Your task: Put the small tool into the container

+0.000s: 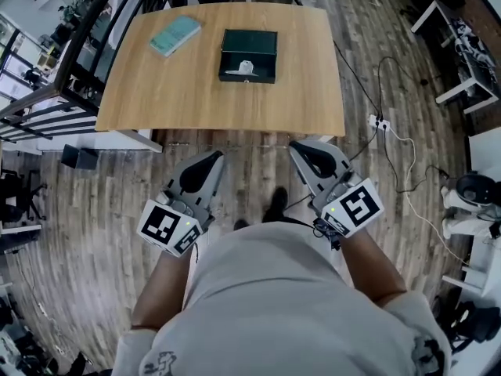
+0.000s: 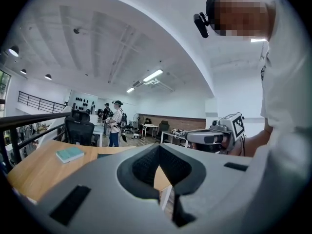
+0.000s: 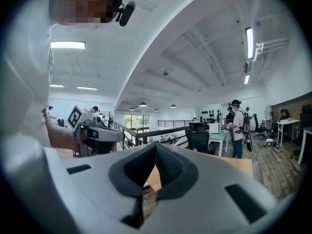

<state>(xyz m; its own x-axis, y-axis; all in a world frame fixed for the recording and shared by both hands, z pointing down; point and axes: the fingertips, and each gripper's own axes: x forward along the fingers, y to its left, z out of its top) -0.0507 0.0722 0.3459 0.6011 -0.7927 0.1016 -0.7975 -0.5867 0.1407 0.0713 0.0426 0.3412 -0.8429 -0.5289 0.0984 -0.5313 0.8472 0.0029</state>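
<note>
A dark green box-like container (image 1: 249, 44) lies on the far middle of the wooden table (image 1: 156, 100). A small white tool (image 1: 241, 70) rests at the container's near edge; I cannot tell whether it lies inside or on a lid. Both grippers hang close to the person's body, short of the table's near edge and well apart from the container. The left gripper (image 1: 212, 157) (image 2: 158, 146) is shut with nothing in it. The right gripper (image 1: 300, 146) (image 3: 155, 145) is shut and empty too. Each gripper view shows the other gripper beside it and only a strip of tabletop.
A teal book-like thing (image 1: 174, 35) (image 2: 69, 153) lies on the table's far left. A power strip with cables (image 1: 379, 122) lies on the wooden floor to the right. A railing (image 1: 47, 100) runs along the left. People and an office chair (image 2: 79, 129) stand beyond the table.
</note>
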